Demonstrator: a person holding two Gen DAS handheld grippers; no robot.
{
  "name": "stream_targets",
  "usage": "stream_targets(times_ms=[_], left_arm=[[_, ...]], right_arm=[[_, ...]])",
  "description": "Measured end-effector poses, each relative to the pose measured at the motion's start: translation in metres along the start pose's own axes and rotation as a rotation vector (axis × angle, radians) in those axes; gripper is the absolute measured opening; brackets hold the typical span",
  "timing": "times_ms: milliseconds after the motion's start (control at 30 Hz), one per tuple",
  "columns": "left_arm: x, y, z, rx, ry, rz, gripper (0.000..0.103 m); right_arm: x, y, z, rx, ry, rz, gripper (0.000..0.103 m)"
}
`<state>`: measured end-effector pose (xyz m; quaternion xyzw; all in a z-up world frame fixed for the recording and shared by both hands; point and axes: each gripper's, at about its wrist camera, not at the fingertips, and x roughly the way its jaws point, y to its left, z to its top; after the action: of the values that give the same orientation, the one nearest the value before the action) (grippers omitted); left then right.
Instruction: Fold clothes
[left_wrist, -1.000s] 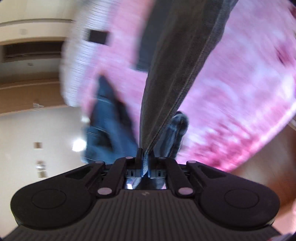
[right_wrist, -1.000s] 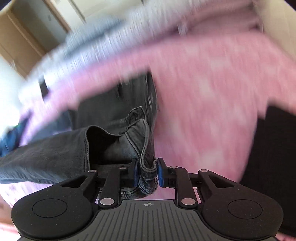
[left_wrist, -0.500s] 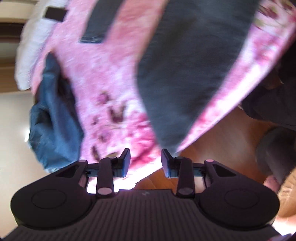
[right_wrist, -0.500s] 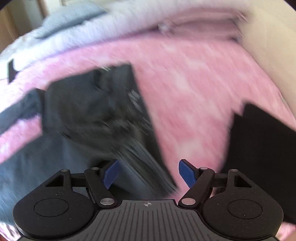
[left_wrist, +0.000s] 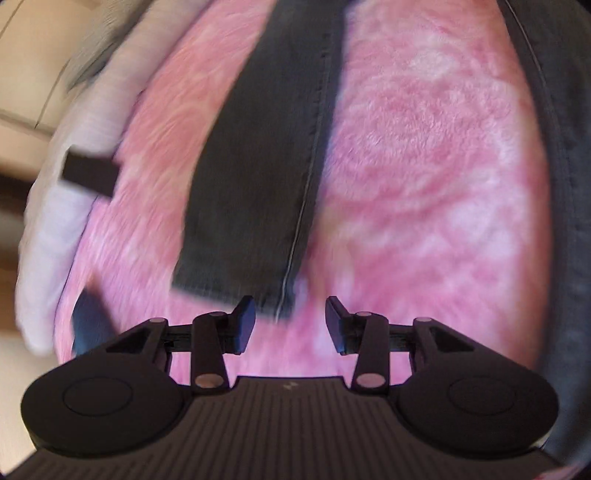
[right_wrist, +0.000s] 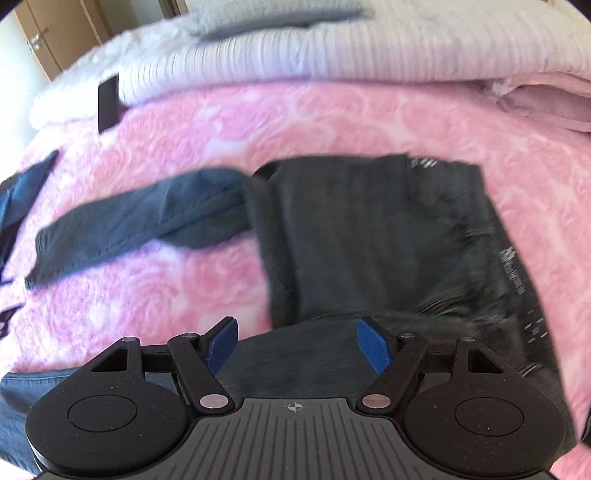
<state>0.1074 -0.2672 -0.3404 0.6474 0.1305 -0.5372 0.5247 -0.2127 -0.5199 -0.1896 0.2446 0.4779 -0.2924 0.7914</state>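
Dark grey jeans (right_wrist: 369, 240) lie on the pink fleece blanket (right_wrist: 295, 122), the top part folded over and one leg (right_wrist: 129, 221) stretched out to the left. My right gripper (right_wrist: 295, 332) hovers open above the near edge of the jeans, its blue pads touching nothing. In the left wrist view a jeans leg (left_wrist: 258, 166) runs away from me, its hem just beyond my left gripper (left_wrist: 290, 314). The left jaws are opening, and between them I see only the blanket (left_wrist: 424, 184). More dark grey cloth (left_wrist: 561, 184) fills the right edge.
A white ribbed bed cover (right_wrist: 332, 55) lies bunched across the far side of the bed. A small black flat object (right_wrist: 108, 101) rests at its edge. A blue garment (right_wrist: 22, 192) lies at the bed's left side. Wooden cupboard doors (right_wrist: 48, 40) stand beyond.
Both grippers have let go of the jeans and opened. The jeans, held up a second ago, now lie on the blanket. Both hands have swung across the bed.
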Motion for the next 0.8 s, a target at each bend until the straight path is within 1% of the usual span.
stream_targets(times_ms=[67, 100, 133, 200, 233, 267, 300, 333, 367, 400, 433, 467, 500, 533, 567, 633, 667, 733, 800], left_arm=[[0.020, 0.005, 0.005, 0.081, -0.029, -0.027, 0.006], [0.020, 0.013, 0.004, 0.092, -0.041, -0.036, 0.006], [0.013, 0.026, -0.001, 0.084, -0.059, -0.004, 0.005], [-0.009, 0.059, -0.015, 0.050, -0.100, 0.120, 0.005], [-0.024, 0.077, -0.024, 0.020, -0.108, 0.189, 0.005], [-0.041, 0.092, -0.038, -0.017, -0.099, 0.253, 0.004], [-0.056, 0.102, -0.053, -0.035, -0.076, 0.297, 0.004], [-0.068, 0.105, -0.071, -0.031, -0.043, 0.305, 0.004], [-0.077, 0.100, -0.089, -0.013, -0.008, 0.281, 0.004], [-0.081, 0.089, -0.107, 0.015, 0.024, 0.241, 0.004], [-0.083, 0.072, -0.121, 0.057, 0.053, 0.180, 0.005], [-0.082, 0.053, -0.131, 0.108, 0.088, 0.091, 0.010], [-0.081, 0.035, -0.135, 0.156, 0.113, 0.017, 0.012], [-0.081, 0.018, -0.138, 0.198, 0.124, -0.038, 0.013], [-0.081, 0.006, -0.138, 0.216, 0.136, -0.075, 0.016], [-0.077, 0.001, -0.134, 0.168, 0.160, -0.098, 0.017], [-0.075, 0.004, -0.132, 0.137, 0.169, -0.090, 0.022], [-0.073, 0.015, -0.130, 0.083, 0.189, -0.069, 0.029], [-0.070, 0.037, -0.126, 0.036, 0.203, -0.042, 0.034]], right_arm=[[0.012, 0.015, -0.002, -0.008, 0.029, -0.015, 0.075], [0.019, 0.020, -0.003, -0.012, 0.042, -0.021, 0.075], [0.024, 0.023, -0.002, -0.017, 0.052, -0.026, 0.075], [0.034, 0.027, -0.001, -0.030, 0.071, -0.043, 0.075], [0.037, 0.028, 0.001, -0.042, 0.078, -0.054, 0.075], [0.039, 0.028, 0.002, -0.050, 0.082, -0.063, 0.075], [0.038, 0.027, 0.004, -0.047, 0.080, -0.066, 0.075], [0.037, 0.025, 0.005, -0.042, 0.078, -0.067, 0.075], [0.035, 0.023, 0.004, -0.029, 0.076, -0.063, 0.075], [0.034, 0.020, 0.002, -0.015, 0.081, -0.066, 0.075], [0.032, 0.017, 0.000, 0.000, 0.085, -0.068, 0.075], [0.031, 0.015, -0.002, 0.014, 0.090, -0.070, 0.075], [0.029, 0.012, -0.005, 0.028, 0.099, -0.072, 0.075], [0.027, 0.010, -0.008, 0.043, 0.108, -0.074, 0.075], [0.025, 0.008, -0.011, 0.055, 0.116, -0.078, 0.075], [0.019, 0.002, -0.013, 0.065, 0.118, -0.088, 0.075], [0.016, -0.001, -0.012, 0.062, 0.112, -0.092, 0.075], [0.008, -0.009, -0.008, 0.056, 0.100, -0.099, 0.075], [0.002, -0.017, -0.002, 0.038, 0.085, -0.105, 0.075]])
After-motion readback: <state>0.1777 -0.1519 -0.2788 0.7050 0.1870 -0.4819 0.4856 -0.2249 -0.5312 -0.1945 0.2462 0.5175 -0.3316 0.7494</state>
